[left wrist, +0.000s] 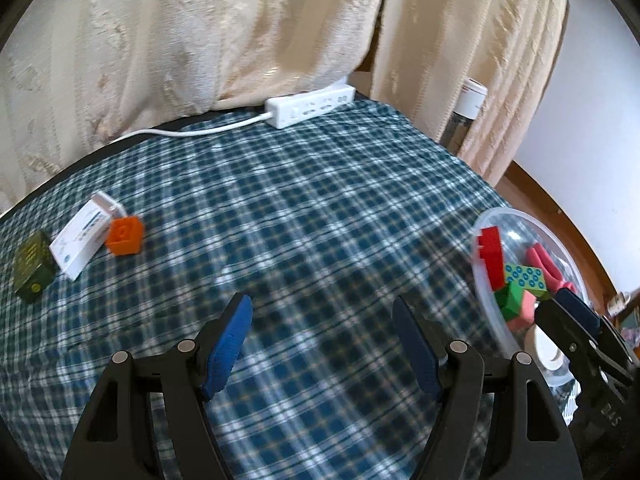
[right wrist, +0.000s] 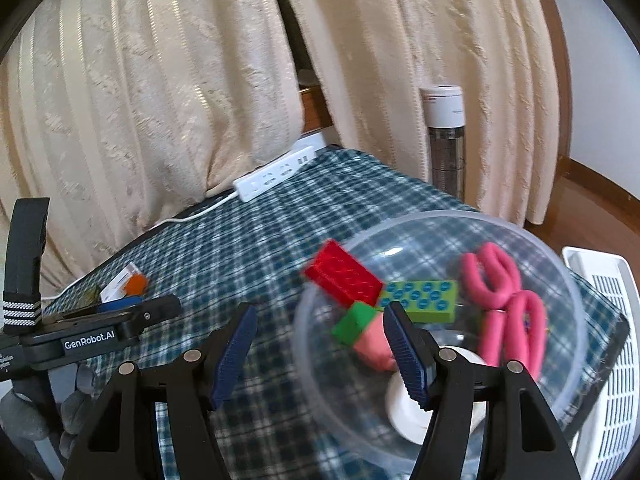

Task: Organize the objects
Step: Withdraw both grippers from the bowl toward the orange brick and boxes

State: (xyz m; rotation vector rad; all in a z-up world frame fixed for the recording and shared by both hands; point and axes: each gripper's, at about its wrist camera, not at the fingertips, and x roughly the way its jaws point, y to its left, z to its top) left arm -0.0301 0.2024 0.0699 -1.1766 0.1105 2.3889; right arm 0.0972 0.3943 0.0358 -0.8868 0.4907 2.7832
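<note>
A clear plastic bowl [right wrist: 560,276] sits on the checked tablecloth at the right; it also shows in the left wrist view [left wrist: 500,214]. It holds a red brick [right wrist: 344,276], a green studded brick [right wrist: 420,300], a green block [right wrist: 354,324], pink pieces [right wrist: 500,280] and a white roll [right wrist: 404,408]. An orange cube [left wrist: 125,236], a white box [left wrist: 82,240] and a dark green box [left wrist: 32,266] lie at the far left. My left gripper [left wrist: 322,316] is open and empty above the cloth. My right gripper [right wrist: 318,322] is open and empty at the bowl's near rim.
A white power strip [left wrist: 310,106] with its cord lies at the table's back edge under cream curtains [left wrist: 224,32]. A tall grey-and-white cylinder [right wrist: 444,136] stands behind the table. A white slatted crate [right wrist: 608,344] is at the right. The table edge [left wrist: 48,184] curves at the left.
</note>
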